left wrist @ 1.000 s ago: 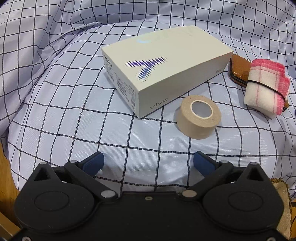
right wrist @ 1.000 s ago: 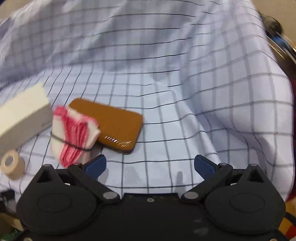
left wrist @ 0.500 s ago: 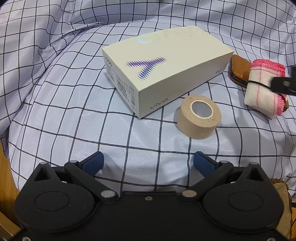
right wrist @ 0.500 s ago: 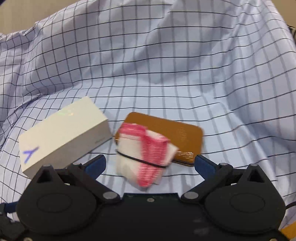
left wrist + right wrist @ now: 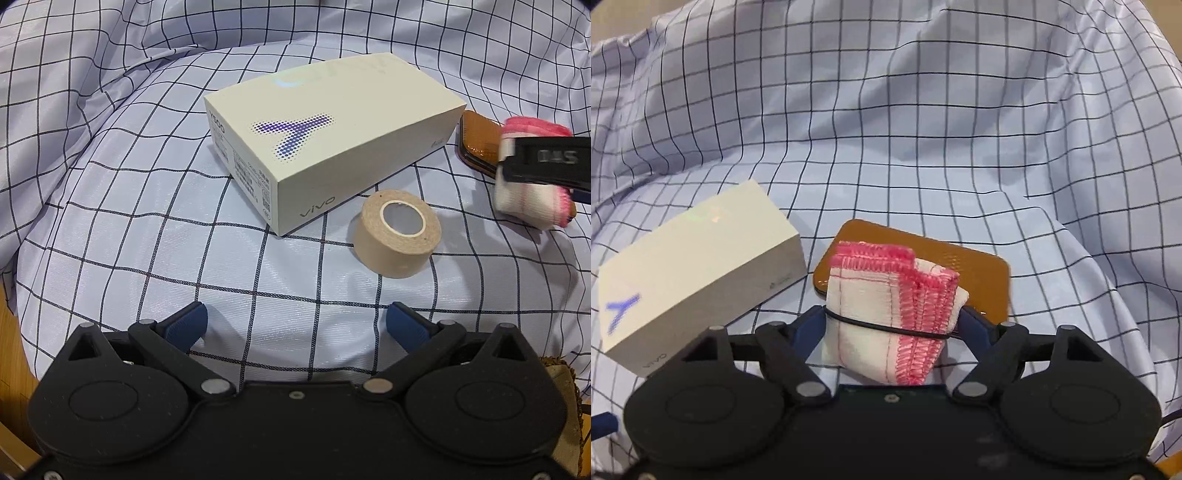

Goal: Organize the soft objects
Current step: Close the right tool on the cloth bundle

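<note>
A folded white cloth with pink stitched edges (image 5: 886, 314), bound by a black band, sits between the fingers of my right gripper (image 5: 892, 325). The blue pads press its two sides. The cloth lies partly over a brown leather wallet (image 5: 960, 258). In the left wrist view the cloth (image 5: 528, 199) is at the far right with the right gripper's finger (image 5: 546, 162) across it. My left gripper (image 5: 297, 325) is open and empty, low over the checked sheet (image 5: 147, 240).
A white vivo phone box (image 5: 332, 136) lies in the middle, also seen in the right wrist view (image 5: 690, 273). A beige tape roll (image 5: 397, 232) stands in front of it. The sheet rises in folds behind (image 5: 923, 110).
My right gripper swung left and moved in over the cloth, and its fingers closed onto its sides. The left gripper has not moved.
</note>
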Tool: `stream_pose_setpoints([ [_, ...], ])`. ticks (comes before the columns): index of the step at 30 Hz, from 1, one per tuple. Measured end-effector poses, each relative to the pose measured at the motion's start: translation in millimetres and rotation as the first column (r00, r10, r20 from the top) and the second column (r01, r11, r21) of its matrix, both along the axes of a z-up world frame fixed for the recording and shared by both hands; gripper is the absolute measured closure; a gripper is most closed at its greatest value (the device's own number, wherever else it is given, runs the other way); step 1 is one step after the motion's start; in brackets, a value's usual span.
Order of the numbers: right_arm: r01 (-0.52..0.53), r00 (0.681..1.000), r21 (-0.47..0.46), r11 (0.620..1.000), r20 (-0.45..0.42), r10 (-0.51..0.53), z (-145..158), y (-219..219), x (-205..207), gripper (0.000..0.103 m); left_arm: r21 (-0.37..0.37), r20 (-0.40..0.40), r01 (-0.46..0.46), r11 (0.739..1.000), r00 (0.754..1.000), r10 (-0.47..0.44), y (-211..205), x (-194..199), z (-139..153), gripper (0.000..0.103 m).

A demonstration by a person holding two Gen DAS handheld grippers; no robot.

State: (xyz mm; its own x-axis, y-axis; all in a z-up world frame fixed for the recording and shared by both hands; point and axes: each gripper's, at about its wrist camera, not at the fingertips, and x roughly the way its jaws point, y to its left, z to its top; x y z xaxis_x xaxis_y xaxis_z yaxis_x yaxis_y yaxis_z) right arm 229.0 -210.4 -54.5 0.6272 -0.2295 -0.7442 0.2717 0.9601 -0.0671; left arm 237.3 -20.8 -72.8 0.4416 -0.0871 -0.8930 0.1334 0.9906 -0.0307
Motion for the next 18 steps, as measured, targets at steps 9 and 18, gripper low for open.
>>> stream_pose_setpoints([
  [9, -0.041, 0.998, 0.093, 0.995, -0.046, 0.045, 21.7, -28.7, -37.4, 0.025, -0.002, -0.003, -0.003, 1.0, 1.0, 0.003, -0.4, 0.0, 0.4, 0.003],
  [18, -0.043, 0.997, 0.121, 0.992, -0.058, 0.05, -3.9, -31.0, -46.2, 0.026, -0.055, -0.018, -0.035, 0.998, 0.999, 0.035, 2.8, 1.9, 7.7, 0.004],
])
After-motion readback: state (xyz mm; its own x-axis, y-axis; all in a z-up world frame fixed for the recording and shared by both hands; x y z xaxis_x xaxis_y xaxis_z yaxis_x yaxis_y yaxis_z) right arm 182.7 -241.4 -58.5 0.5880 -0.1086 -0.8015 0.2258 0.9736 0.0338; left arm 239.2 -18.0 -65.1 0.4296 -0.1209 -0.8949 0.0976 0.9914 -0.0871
